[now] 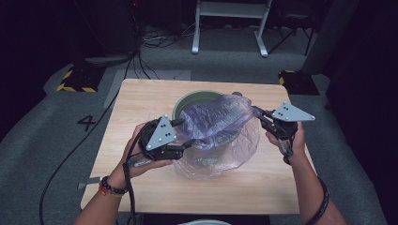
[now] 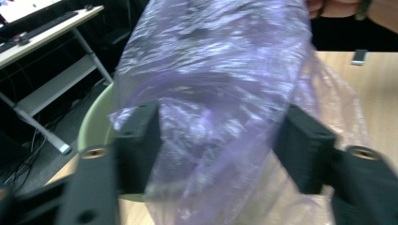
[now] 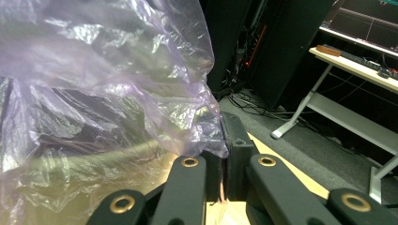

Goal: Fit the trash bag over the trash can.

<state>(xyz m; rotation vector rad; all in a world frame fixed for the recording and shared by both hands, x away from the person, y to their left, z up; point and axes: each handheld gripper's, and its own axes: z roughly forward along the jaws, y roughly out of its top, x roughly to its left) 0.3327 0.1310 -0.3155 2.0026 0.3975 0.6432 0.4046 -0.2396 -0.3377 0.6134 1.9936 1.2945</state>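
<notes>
Currently the person is draping a thin purple plastic bag (image 1: 217,133) over a green bowl (image 1: 187,101) sitting at the centre of the frame on the wooden bench (image 1: 141,187). At centre right, the right claw (image 1: 257,114) is pinching the bag's edge, its jaws pressed together on the film. At centre left, the left claw (image 1: 185,132) is standing half spread around a bunched fold of the bag; in the left gripper view the film is lying between the jaws, and whether the pads are pressing it cannot be told. The likely trouble is the film slipping from that looser claw, or tearing if both hands pull apart too hard. A snagged rim could also tip the bowl.
</notes>
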